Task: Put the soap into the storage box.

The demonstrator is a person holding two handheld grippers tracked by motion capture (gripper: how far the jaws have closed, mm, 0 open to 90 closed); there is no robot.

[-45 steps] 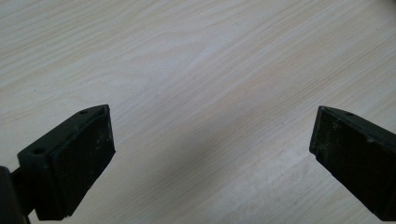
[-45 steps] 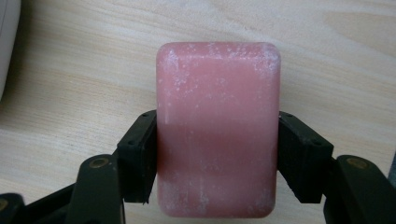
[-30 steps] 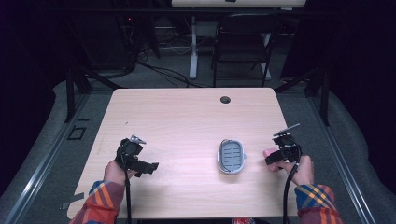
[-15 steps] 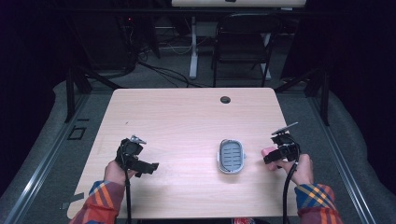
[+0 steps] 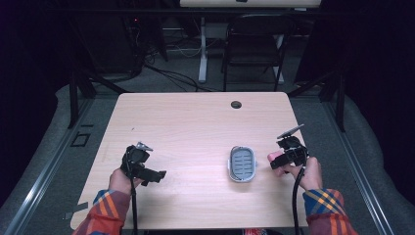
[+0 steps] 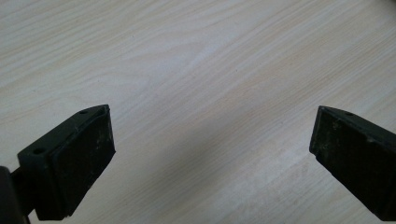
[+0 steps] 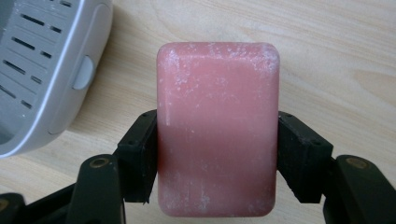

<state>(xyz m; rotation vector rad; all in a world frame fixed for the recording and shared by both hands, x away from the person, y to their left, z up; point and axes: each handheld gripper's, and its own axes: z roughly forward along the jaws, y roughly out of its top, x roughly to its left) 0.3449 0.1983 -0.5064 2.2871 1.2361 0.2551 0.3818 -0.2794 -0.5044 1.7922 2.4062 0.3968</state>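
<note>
R gripper (image 7: 217, 154) jaws clamp pink soap (image 7: 217, 128) – long axis prob. along jaws.

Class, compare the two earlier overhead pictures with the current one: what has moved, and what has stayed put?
Little changed: the right gripper, shut on the pink rectangular soap bar, edged slightly away from the grey slotted soap dish. The left gripper, open, the dish and the light wooden table stayed put.

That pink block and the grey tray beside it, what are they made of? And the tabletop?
The pink block looks like a bar of soap: matte, waxy, rounded edges, dusted with whitish residue. The grey tray, probably a soap dish, seems moulded plastic: smooth, with a slight sheen and drain slots. The tabletop shows pale wood grain, whether laminate or real wood I cannot tell.
</note>
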